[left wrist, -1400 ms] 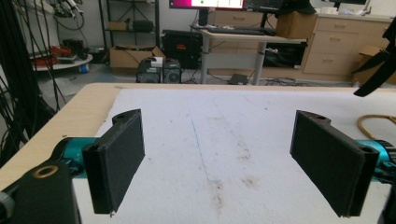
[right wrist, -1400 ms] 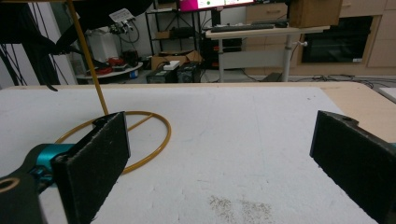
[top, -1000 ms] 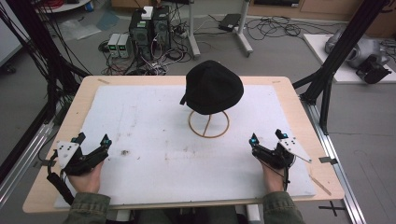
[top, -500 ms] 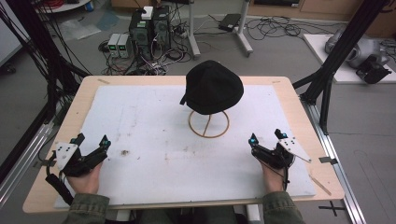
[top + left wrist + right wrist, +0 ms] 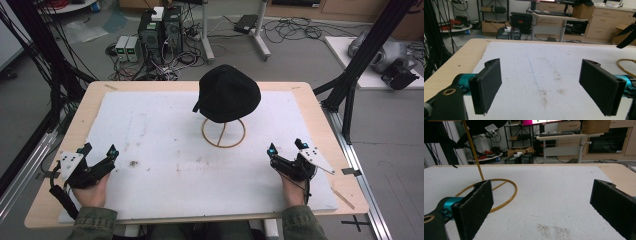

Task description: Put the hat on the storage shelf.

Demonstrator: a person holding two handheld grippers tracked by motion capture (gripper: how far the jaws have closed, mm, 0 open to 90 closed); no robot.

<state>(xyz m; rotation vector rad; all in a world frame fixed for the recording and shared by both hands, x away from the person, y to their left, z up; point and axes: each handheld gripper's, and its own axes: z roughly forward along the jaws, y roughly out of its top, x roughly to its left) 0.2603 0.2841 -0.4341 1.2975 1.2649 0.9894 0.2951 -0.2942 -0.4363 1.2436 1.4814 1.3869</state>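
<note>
Both the left gripper and right gripper are rested on the bench, jaws spread and empty, the black cap perched on its wire stand well ahead between them, apparently a ready stance.

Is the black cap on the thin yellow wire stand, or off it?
On. The black cap sits atop the thin yellow wire stand, raised above the white mat; both grippers rest apart from it.
</note>
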